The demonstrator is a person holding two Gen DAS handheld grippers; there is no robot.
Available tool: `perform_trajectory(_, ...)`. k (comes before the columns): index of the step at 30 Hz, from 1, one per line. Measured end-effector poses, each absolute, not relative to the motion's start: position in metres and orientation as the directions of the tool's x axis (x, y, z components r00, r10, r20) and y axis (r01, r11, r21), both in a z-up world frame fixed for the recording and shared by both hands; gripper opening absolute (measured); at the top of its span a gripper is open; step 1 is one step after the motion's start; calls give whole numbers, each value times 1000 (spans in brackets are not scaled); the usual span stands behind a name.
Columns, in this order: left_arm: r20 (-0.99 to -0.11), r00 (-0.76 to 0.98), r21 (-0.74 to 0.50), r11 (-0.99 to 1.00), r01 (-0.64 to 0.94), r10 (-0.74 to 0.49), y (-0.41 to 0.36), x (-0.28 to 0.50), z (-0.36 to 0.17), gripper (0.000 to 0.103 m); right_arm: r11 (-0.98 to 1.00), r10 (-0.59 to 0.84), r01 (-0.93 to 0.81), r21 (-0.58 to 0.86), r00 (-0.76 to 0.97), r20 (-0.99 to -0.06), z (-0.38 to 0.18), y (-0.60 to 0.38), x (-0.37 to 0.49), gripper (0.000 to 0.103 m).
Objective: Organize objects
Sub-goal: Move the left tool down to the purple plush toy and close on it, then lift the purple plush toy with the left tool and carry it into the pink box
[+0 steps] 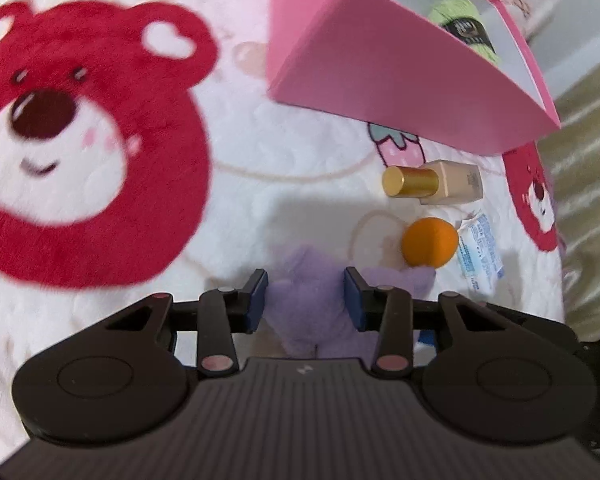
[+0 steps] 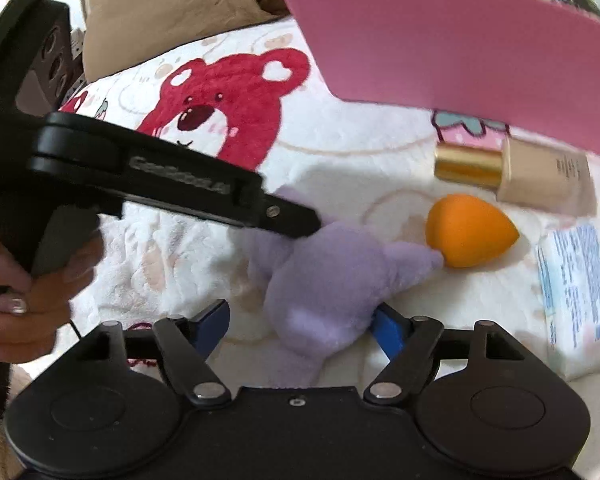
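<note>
You had the left gripper (image 1: 305, 296) closed onto the purple plush toy (image 2: 332, 280) lying on the blanket (image 1: 260, 160), presumably for the pink box (image 1: 360, 72), while your right gripper (image 2: 300, 330) straddled it loosely, pads apart.

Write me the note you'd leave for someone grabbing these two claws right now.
Left claw: closed on the purple plush toy, which lies on the blanket.
Right claw: open, straddling the same toy, not gripping.
Done: green yarn sits in the pink box.
Left to do: the toy, foundation bottle, orange sponge and tissue packet are all outside the box.
</note>
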State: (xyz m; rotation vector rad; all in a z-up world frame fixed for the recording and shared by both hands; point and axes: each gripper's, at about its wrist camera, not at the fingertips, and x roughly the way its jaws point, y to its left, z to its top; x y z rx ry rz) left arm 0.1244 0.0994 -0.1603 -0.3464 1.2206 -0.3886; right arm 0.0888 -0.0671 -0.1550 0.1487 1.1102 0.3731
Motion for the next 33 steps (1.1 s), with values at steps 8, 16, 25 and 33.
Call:
perform_trajectory(8, -814, 369, -466, 883, 47, -449, 119, 116, -148, 32, 933, 298, -333, 137, 499, -814, -144, -45, 95, 76)
perform_trajectory(16, -804, 357, -503, 864, 20, -476, 126, 119, -155, 33, 941, 212, -337, 25, 533, -819, -155, -47, 102, 70)
perform_trajectory(25, -801, 368, -500, 866, 25, -472, 115, 119, -162, 35, 943, 228, -329, 51, 525, -820, -158, -51, 103, 60)
perform_trajectory(33, -797, 400, -490, 872, 10, -453, 111, 112, -159, 32, 942, 273, -311, 126, 492, -827, -159, -61, 106, 59)
